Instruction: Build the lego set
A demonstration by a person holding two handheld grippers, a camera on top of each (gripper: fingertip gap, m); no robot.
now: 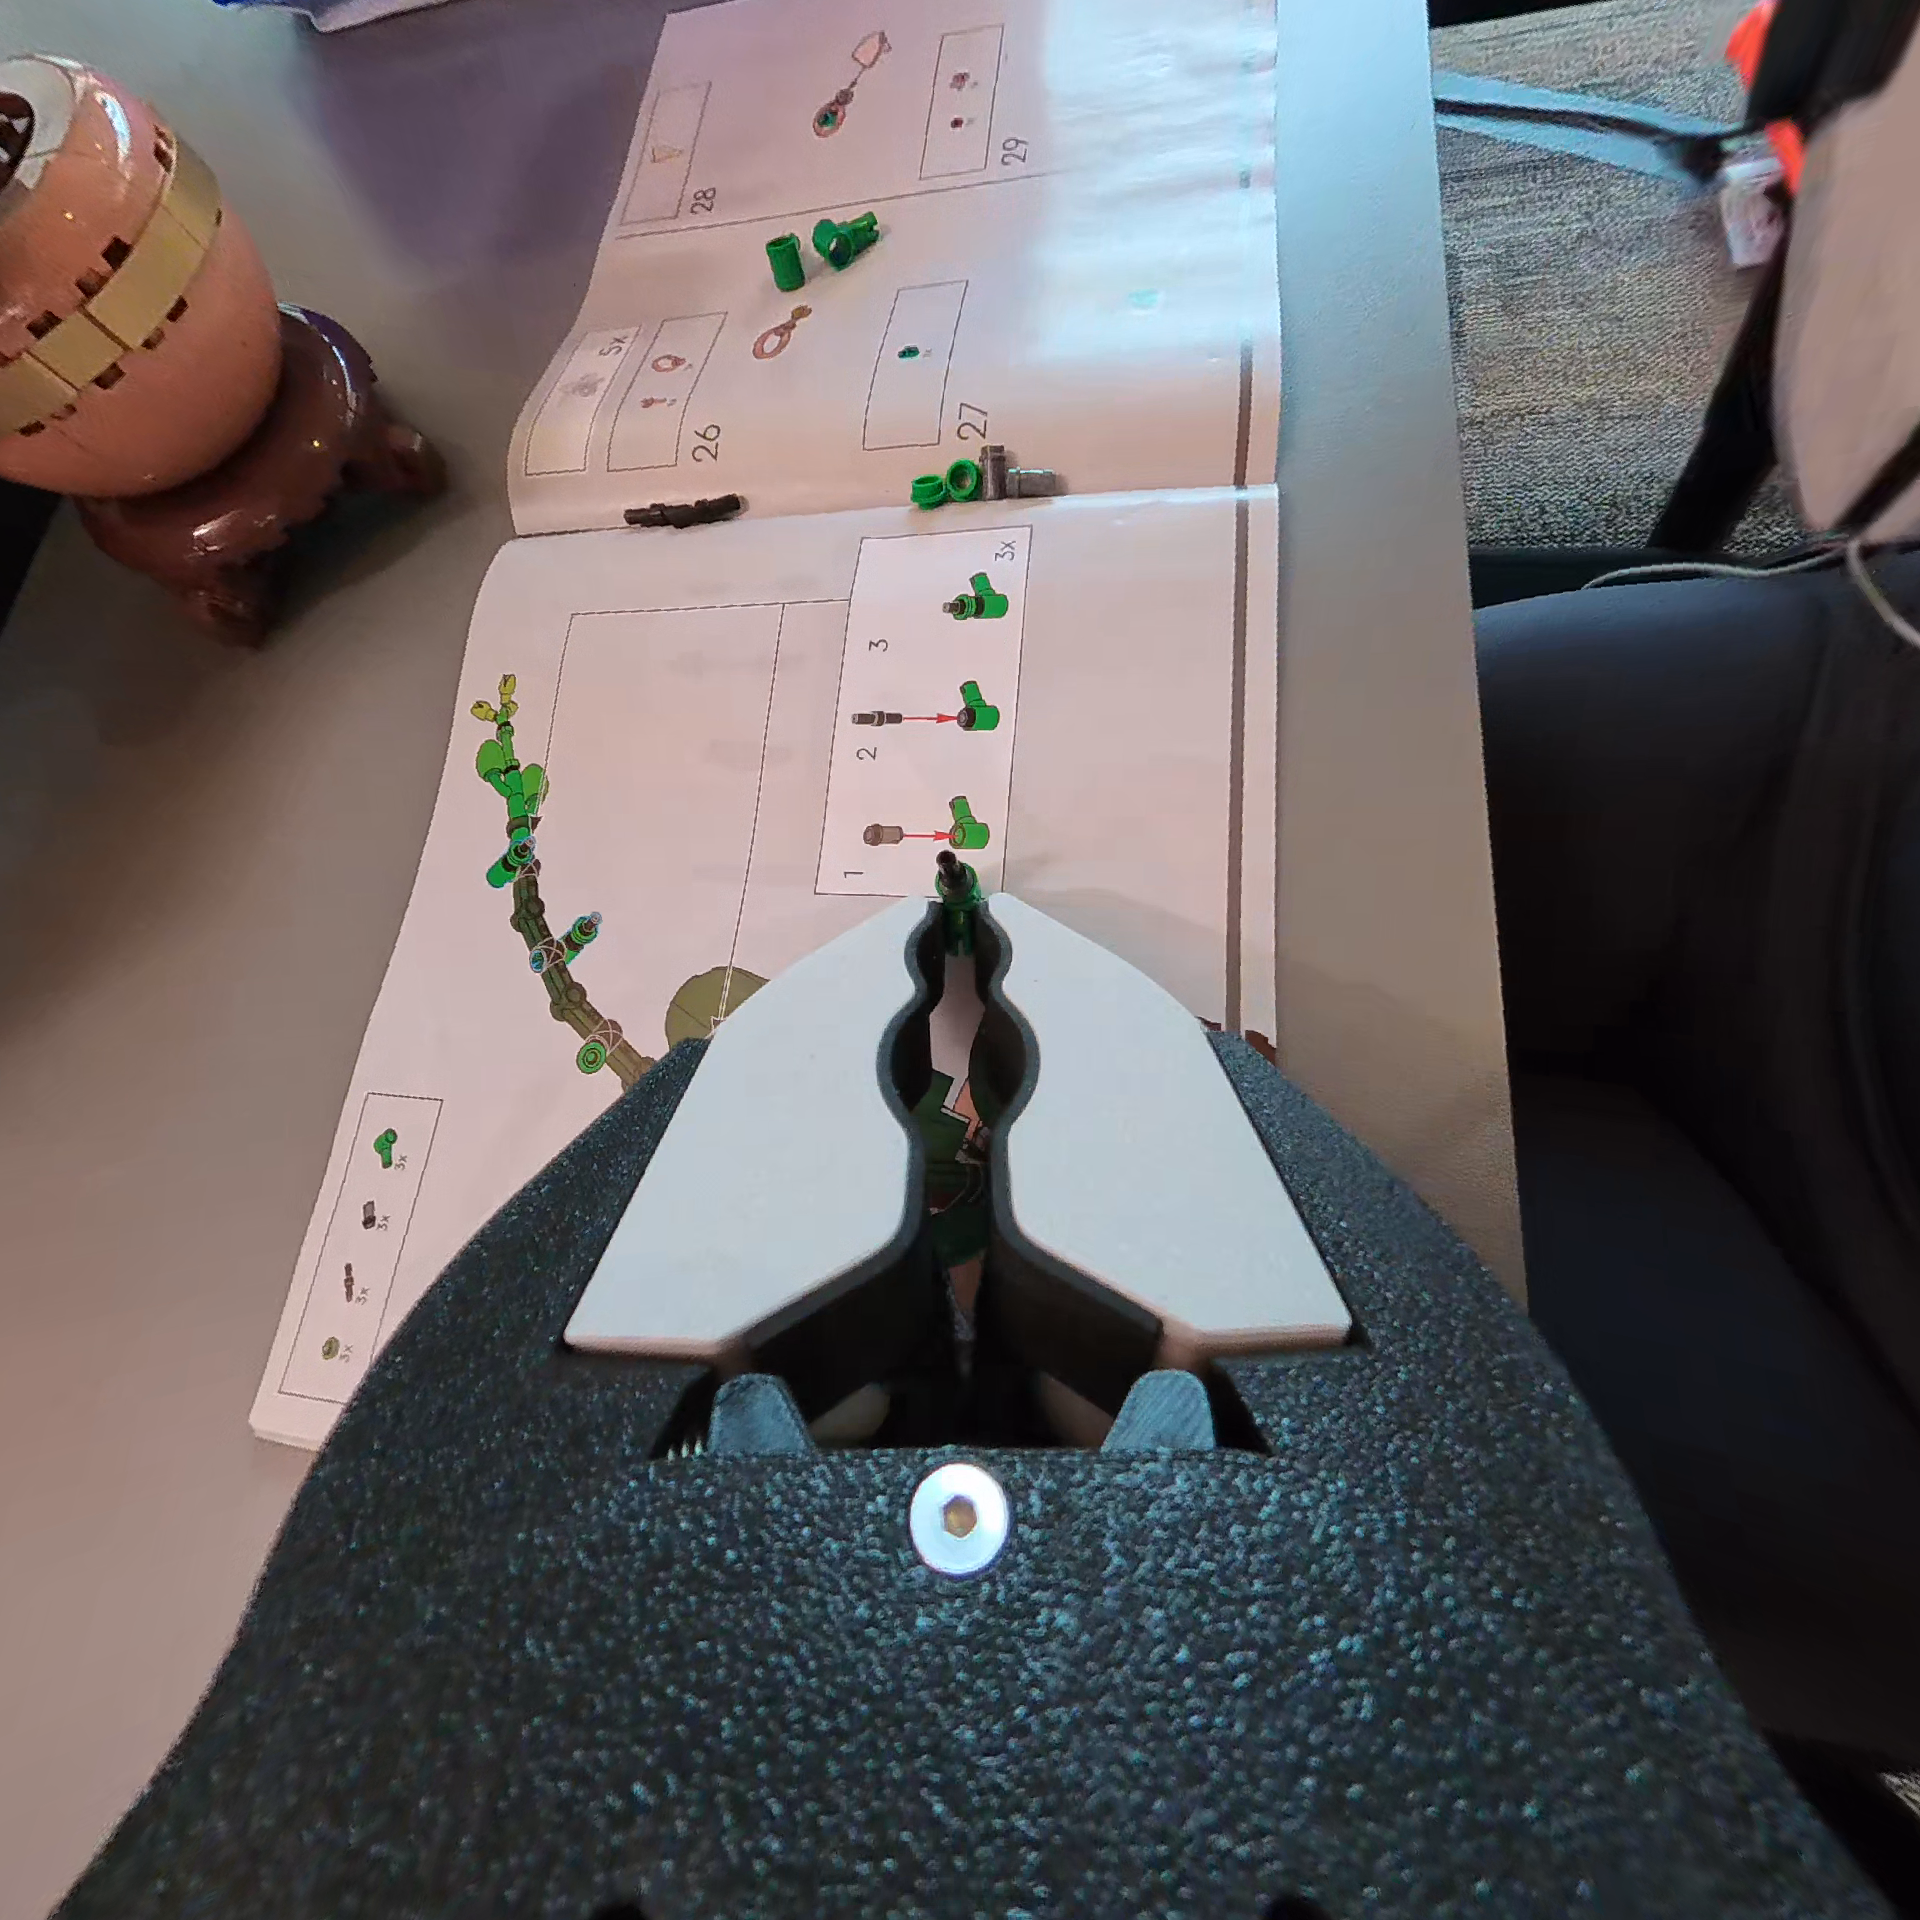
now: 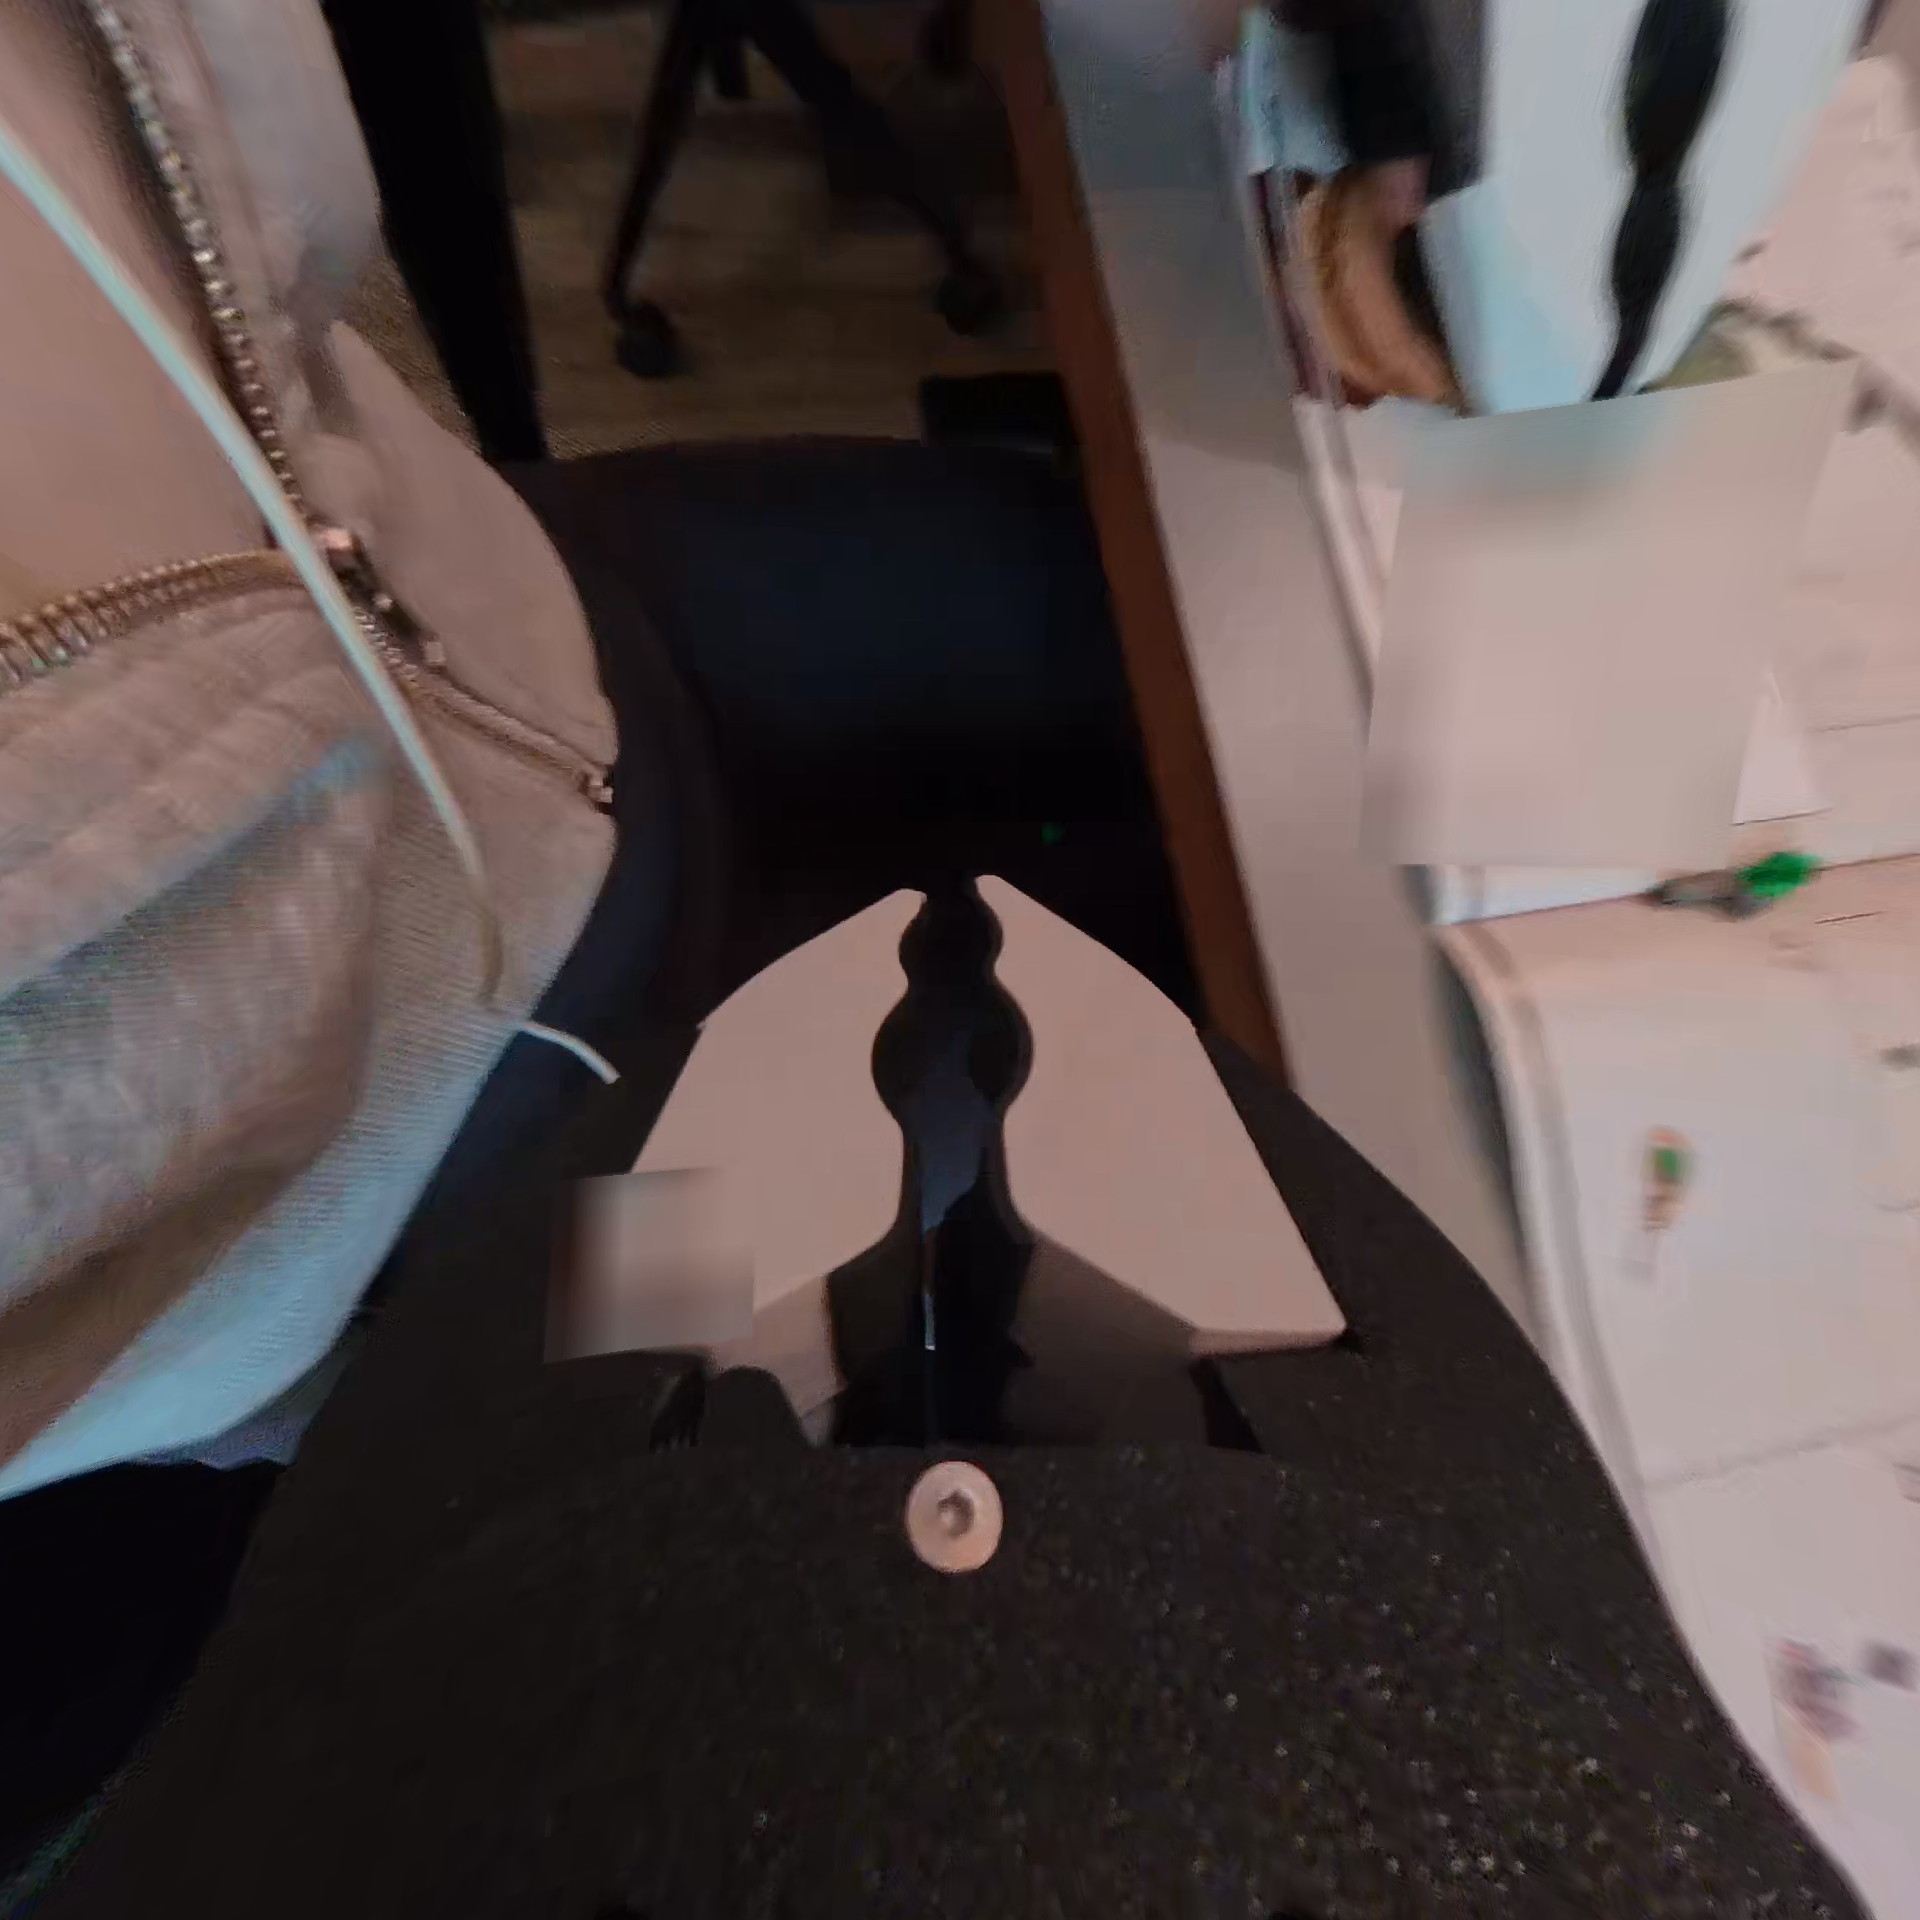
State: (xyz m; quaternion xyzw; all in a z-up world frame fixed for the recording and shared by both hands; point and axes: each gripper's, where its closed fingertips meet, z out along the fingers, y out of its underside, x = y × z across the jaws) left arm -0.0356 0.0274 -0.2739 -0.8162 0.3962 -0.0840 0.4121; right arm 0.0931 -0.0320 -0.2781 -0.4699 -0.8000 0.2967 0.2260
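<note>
In the left wrist view my left gripper point(image 1: 958, 902) is shut on a small green connector point(image 1: 958, 891) with a black pin sticking out of its far end. It holds the piece just above an open instruction booklet point(image 1: 665, 727), near the booklet's boxed steps. In the right wrist view my right gripper point(image 2: 951, 883) has its fingertips together. It hangs off the table's edge point(image 2: 1143, 623), over a person's dark lap. The view is blurred and I see nothing between its tips. The other gripper point(image 2: 1642, 208) shows blurred at the top right.
Loose green pieces point(image 1: 831, 244) point(image 1: 945, 483), a grey piece point(image 1: 1013, 476) and a black pin point(image 1: 681, 511) lie on the booklet. A pink and brown pot model point(image 1: 125, 343) stands far left. A person's jacket point(image 2: 208, 727) is left of the right gripper.
</note>
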